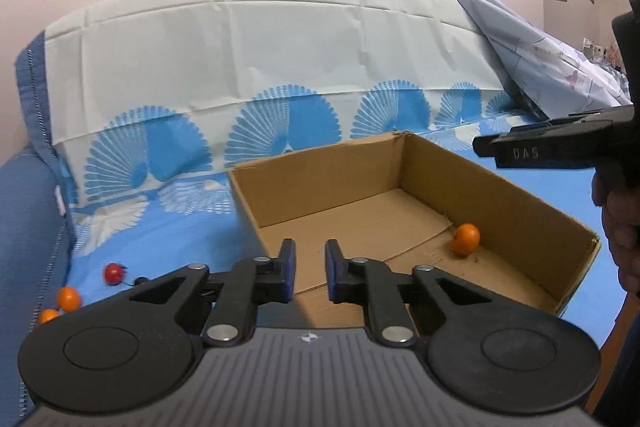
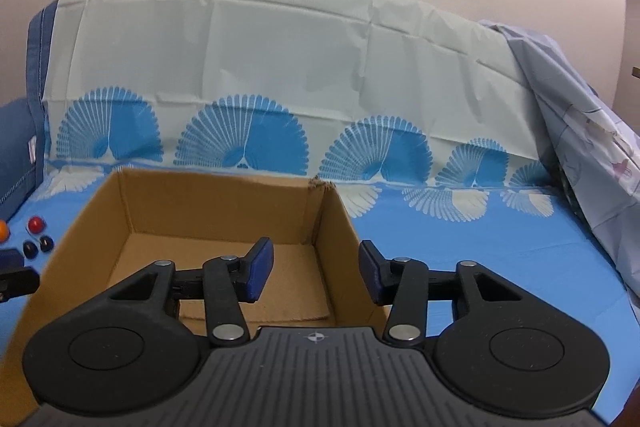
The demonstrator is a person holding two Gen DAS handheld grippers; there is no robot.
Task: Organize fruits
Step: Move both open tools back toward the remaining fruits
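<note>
An open cardboard box stands on a blue fan-patterned cloth. One orange fruit lies in its near right corner. My left gripper hovers over the box's near left edge, shut, with nothing between its blue pads. On the cloth to the left of the box lie a red fruit and two orange fruits. In the right wrist view my right gripper stands open and empty above the right wall of the box. At that view's left edge are a red fruit and two dark fruits.
A white and blue cloth drapes up over a backrest behind the box. A crumpled pale sheet is heaped at the right. A person's hand holds the other gripper's black body past the box's right side. Bare blue cloth stretches right of the box.
</note>
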